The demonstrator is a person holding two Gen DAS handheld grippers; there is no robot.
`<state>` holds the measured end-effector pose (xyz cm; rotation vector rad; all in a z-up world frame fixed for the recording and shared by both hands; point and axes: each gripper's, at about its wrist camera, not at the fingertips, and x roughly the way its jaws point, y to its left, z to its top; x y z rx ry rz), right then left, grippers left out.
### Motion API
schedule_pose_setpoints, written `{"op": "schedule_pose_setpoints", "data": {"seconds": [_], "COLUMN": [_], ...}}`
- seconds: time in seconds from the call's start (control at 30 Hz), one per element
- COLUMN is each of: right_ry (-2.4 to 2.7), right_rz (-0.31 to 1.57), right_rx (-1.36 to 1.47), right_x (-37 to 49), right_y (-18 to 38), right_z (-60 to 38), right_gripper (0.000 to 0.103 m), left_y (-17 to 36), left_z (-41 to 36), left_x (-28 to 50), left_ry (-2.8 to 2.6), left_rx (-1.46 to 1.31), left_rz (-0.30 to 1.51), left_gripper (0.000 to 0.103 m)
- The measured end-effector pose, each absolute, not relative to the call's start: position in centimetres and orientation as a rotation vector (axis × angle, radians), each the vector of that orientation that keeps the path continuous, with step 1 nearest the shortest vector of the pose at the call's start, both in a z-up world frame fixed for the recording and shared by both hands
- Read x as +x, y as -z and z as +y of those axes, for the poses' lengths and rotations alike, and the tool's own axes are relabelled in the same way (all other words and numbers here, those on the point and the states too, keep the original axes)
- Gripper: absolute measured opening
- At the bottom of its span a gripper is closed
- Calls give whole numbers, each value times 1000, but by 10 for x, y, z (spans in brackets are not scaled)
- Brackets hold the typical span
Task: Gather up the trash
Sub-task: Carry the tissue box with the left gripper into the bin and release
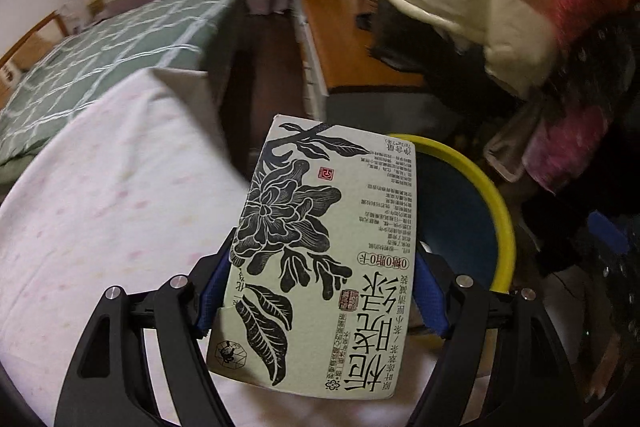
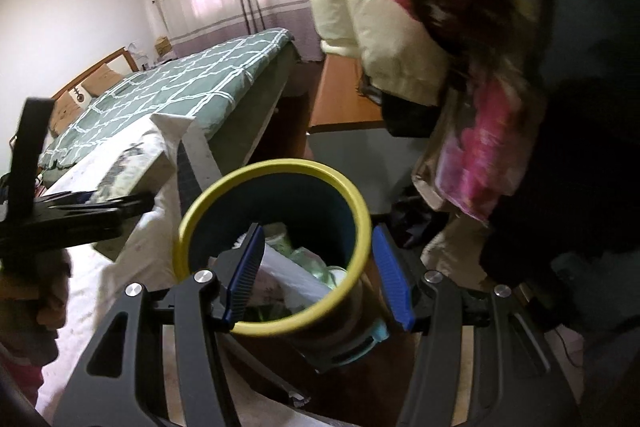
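A pale green carton printed with a black flower stands upright between the blue pads of my left gripper, which is shut on its lower half. It hangs over the edge of a white sheet, just left of a dark blue bin with a yellow rim. My right gripper straddles the near wall of that bin, one finger inside and one outside, and holds it. Crumpled white and green trash lies in the bin. The left gripper with the carton shows at the left of the right wrist view.
A bed with a green checked cover lies behind, and a white spotted sheet in front of it. A wooden desk stands at the back. Cream and pink coats hang close on the right. A person's hand is at lower left.
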<state>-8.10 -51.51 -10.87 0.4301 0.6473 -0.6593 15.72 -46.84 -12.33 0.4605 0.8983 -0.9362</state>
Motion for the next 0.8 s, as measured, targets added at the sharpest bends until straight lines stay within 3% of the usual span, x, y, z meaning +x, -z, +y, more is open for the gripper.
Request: {"op": "schedule_pose_setpoints", "data": {"seconds": [0.27,0.3,0.37,0.4,0.8], "right_ry": [677,678,675,672,508], "right_rz": [643,644,646,647,665], "right_rx": [484,485,490,491,406], "right_x": [-107,-107,-109,-109,-79], "right_y": [116,115,116,116,99], "right_z": [-525,-525,-525,-525,-480], "right_gripper": [54,54,54,54,58], "left_y": [153,154,149,145,49], "left_z": [-530,-534,-527,-522,-332], "left_x": [131,130,128,127,110], "left_ry": [975,972,957,948,773], "left_rx": [514,513,494,480,201], "left_rz": [958,961,949,937,720], "left_gripper": [77,79,93,94,98]}}
